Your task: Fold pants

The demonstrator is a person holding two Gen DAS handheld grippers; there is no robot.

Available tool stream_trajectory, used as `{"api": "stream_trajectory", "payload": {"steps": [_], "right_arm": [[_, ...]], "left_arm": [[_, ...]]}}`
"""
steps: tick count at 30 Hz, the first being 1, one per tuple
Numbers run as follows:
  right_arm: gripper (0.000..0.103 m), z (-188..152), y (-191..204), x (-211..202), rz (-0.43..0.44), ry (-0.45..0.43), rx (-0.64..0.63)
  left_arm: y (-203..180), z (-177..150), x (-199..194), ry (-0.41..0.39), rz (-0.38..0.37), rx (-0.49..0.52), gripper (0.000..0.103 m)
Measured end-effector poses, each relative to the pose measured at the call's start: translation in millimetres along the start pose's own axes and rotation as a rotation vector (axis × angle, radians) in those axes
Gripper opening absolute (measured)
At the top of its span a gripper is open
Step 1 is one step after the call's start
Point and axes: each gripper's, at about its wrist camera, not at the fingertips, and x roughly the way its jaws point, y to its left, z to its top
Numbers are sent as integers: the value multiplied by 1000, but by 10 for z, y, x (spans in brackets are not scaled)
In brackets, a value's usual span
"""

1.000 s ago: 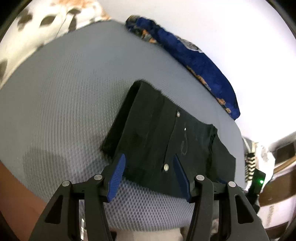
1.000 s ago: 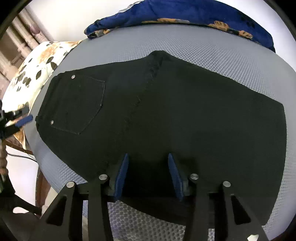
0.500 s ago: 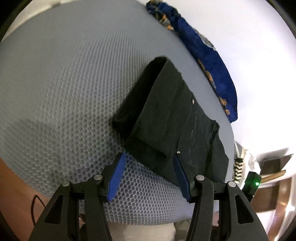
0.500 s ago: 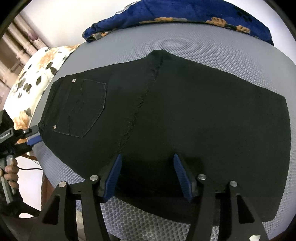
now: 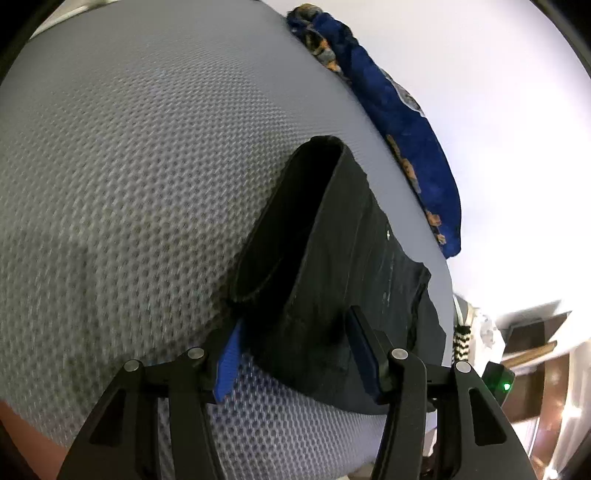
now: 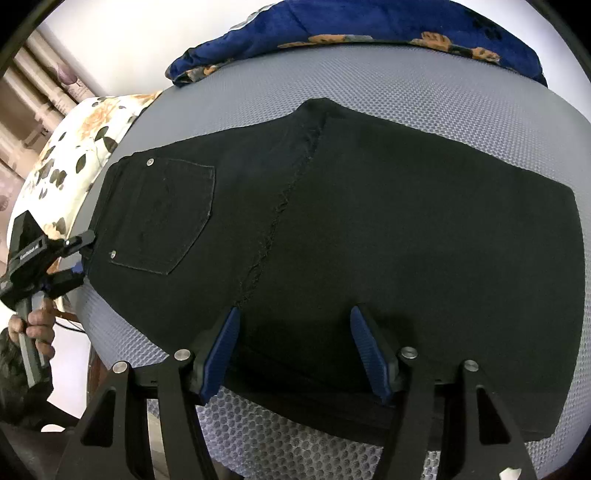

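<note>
Both claws sit with their jaws spread and nothing pinched, as far as I can see. Starting on my left, the left gripper (image 5: 291,343) straddles the near corner of the black pants (image 5: 332,266) at the waistband end: its left blue pad (image 5: 229,360) lies outside the cloth over the grey mesh mattress (image 5: 129,166), and the right pad rests on top of the fabric. Ahead of this claw the waistband gapes as a dark oval opening. Further ahead and to its right, a blue floral blanket (image 5: 399,122) lies bunched along the far edge of the mattress.

From the right wrist view I see that same left gripper (image 6: 79,254) far off to the left, at the waistband corner, with the person's hand (image 6: 35,325) on its handle. A floral pillow (image 6: 81,147) lies beyond it. The pants (image 6: 369,221) are spread flat ahead of the right gripper (image 6: 295,332), back pocket (image 6: 173,218) ahead and to the left, the seat seam running from the left pad up and away. The right gripper hovers over the near edge of the cloth, pads apart, one on each side of a patch of fabric; whether they touch it I cannot tell. The blue blanket (image 6: 369,26) lies straight ahead beyond the pants.
</note>
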Motion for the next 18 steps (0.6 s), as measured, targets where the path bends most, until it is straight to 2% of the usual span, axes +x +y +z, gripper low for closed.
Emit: {"api": "stream_trajectory", "payload": {"steps": [6, 8, 13, 15, 17, 18], "right_arm": [[64, -7, 15, 6, 4, 1, 9], [65, -10, 41, 14, -4, 2, 6], [69, -6, 99, 30, -20, 8, -9], [70, -5, 103, 32, -22, 9, -8], [70, -3, 111, 34, -24, 10, -9], [71, -4, 109, 34, -26, 10, -8]], "left_arm": [[-55, 112, 114, -18, -26, 66, 55], [-126, 104, 176, -28, -16, 93, 55], [-405, -1, 299, -32, 57, 264, 56], [-426, -30, 307, -47, 51, 282, 56], [-422, -30, 325, -53, 63, 282, 42], [-408, -24, 324, -53, 64, 283, 39]]}}
